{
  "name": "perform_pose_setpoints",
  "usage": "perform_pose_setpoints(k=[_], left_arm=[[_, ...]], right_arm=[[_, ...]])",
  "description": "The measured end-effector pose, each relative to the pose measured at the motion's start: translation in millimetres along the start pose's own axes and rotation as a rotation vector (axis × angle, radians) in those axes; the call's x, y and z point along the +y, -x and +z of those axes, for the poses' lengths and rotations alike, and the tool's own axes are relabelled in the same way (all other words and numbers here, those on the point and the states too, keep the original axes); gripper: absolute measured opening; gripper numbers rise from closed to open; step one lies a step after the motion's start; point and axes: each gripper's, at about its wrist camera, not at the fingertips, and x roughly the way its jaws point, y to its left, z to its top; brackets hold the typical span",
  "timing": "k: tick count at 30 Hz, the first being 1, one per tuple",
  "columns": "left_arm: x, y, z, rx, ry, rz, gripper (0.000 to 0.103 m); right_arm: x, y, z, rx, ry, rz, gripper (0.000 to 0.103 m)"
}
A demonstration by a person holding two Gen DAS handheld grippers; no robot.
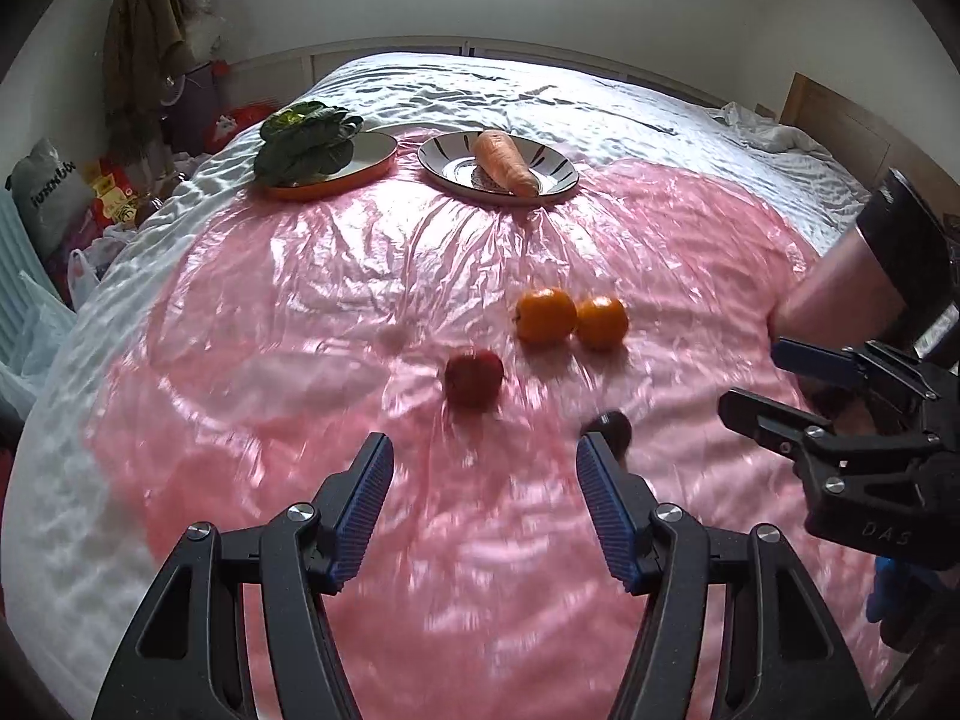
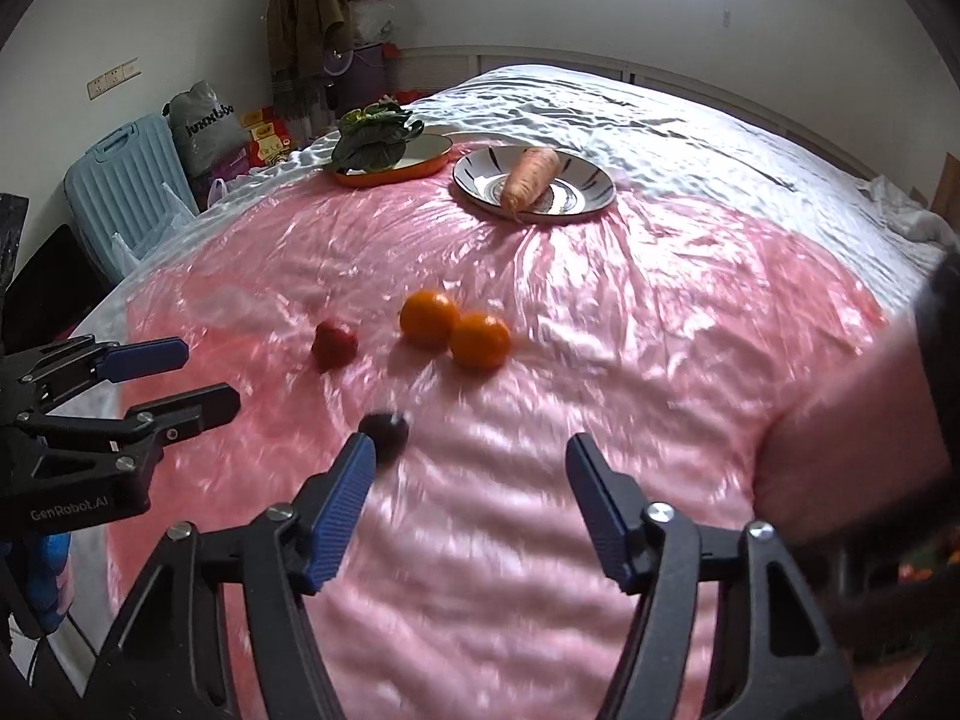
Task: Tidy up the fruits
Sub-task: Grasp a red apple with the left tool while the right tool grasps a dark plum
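On the pink plastic sheet [image 1: 336, 312] over the bed lie a red fruit [image 1: 474, 381], two oranges [image 1: 545, 315] [image 1: 602, 322] that touch each other, and a small dark fruit [image 1: 618, 423]. My left gripper [image 1: 485, 450] hovers open and empty just short of the red fruit; its right finger partly hides the dark fruit. My right gripper [image 2: 469, 447] is also open and empty, with the dark fruit [image 2: 384, 429] just past its left fingertip. In the right wrist view the red fruit [image 2: 334, 345] and the oranges [image 2: 429, 319] [image 2: 480, 340] lie further ahead. Each gripper shows in the other's view [image 1: 750, 378] [image 2: 209, 375].
At the far edge of the sheet, a striped plate [image 1: 456, 168] holds a carrot [image 1: 504, 162] and an orange-rimmed plate [image 1: 372, 150] holds leafy greens [image 1: 306, 144]. A person's forearm [image 2: 852, 420] is at the right. A light-blue suitcase [image 2: 126, 192] and bags stand left of the bed.
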Motion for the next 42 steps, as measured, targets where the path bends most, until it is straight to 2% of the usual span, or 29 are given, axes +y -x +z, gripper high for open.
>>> perform_pose_setpoints(k=[4,10,14,17,22,31,32,34,42], left_arm=[[5.9,-26.4,10.5,0.023,-0.008,0.015,0.058],[11.5,-54.8,20.7,0.047,-0.033,0.02,0.056],[9.4,-66.0,23.2,0.06,-0.054,0.007,0.056],[7.5,-72.8,23.8,0.073,-0.063,-0.008,0.055],[6.8,-84.7,23.8,0.094,-0.066,-0.016,0.047],[9.5,-96.2,20.1,0.113,-0.064,-0.018,0.044],[10.2,-97.4,20.2,0.114,-0.06,-0.022,0.042],[12.6,-98.7,20.3,0.116,-0.049,-0.036,0.032],[22.0,-90.9,19.5,0.102,-0.012,-0.071,0.028]], right_arm=[[-2.9,-28.0,12.0,0.021,0.009,0.041,0.103],[14.6,-44.5,-0.9,0.05,0.06,0.146,0.103],[27.6,-56.9,-8.5,0.082,0.105,0.182,0.09],[29.0,-63.0,-10.7,0.092,0.103,0.195,0.082],[29.0,-66.4,-14.0,0.104,0.106,0.209,0.068],[37.4,-75.0,-12.9,0.113,0.139,0.213,0.064],[37.4,-75.5,-13.3,0.115,0.141,0.212,0.061],[36.8,-75.9,-13.5,0.116,0.138,0.216,0.057],[35.2,-72.4,-13.2,0.116,0.124,0.221,0.056]])
